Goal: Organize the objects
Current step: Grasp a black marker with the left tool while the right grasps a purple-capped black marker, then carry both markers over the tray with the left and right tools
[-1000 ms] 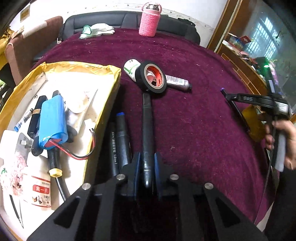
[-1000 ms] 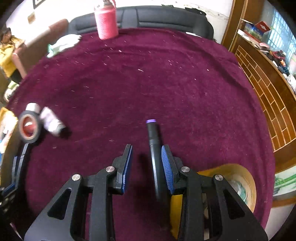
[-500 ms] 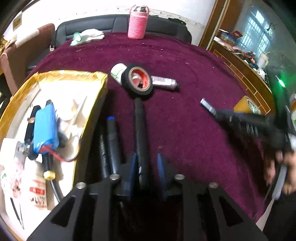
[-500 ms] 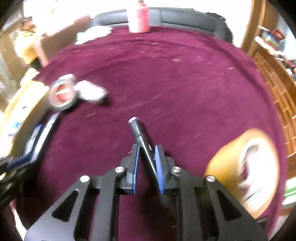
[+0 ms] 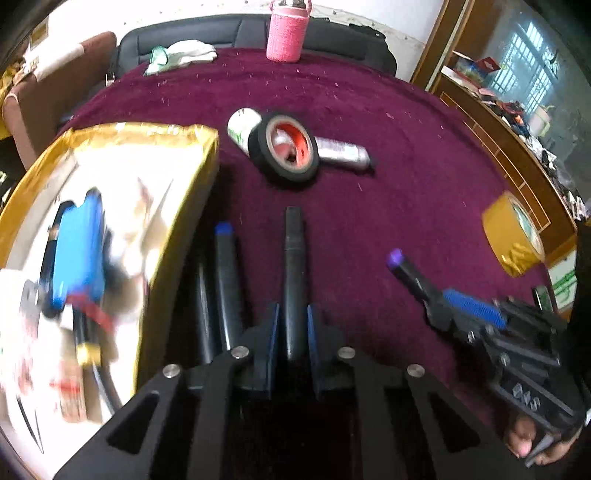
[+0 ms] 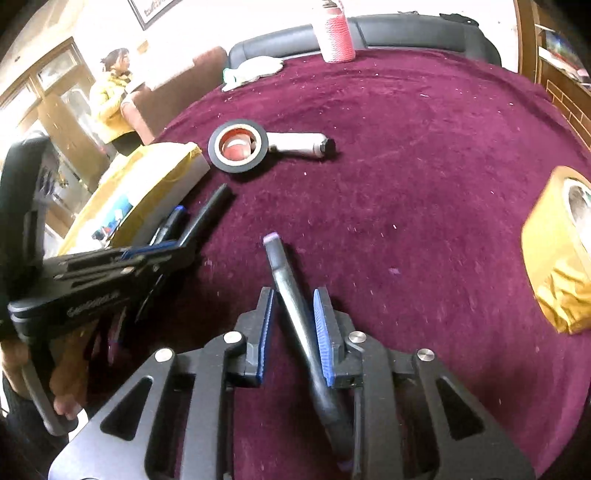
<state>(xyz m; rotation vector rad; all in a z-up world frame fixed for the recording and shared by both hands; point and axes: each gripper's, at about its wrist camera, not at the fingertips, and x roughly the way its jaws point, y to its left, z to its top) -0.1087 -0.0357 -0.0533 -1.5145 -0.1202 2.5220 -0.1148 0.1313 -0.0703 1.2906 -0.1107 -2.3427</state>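
Note:
My left gripper (image 5: pixel 290 321) is shut on a black marker (image 5: pixel 293 266) that points away over the maroon cloth; it also shows in the right wrist view (image 6: pixel 207 214). My right gripper (image 6: pixel 293 314) is shut on a purple-capped black marker (image 6: pixel 291 295), held slanted between its blue pads; it also shows in the left wrist view (image 5: pixel 406 273). A blue-capped marker (image 5: pixel 227 280) and another dark pen lie beside the gold-edged box (image 5: pixel 207 155). A black tape roll (image 5: pixel 284 147) leans on a silver tube (image 5: pixel 343 153) further out.
The box holds a blue battery pack (image 5: pixel 77 254), wires and small items. A yellow tape roll (image 6: pixel 554 251) stands at the right. A pink bottle (image 5: pixel 288 31) and white gloves (image 5: pixel 184 53) sit at the table's far edge. A person (image 6: pixel 114 96) stands beyond the table at left.
My right gripper closed on the purple-capped marker, lifted it and swung left toward the left gripper. My left gripper pulled back from the black tape roll with its marker.

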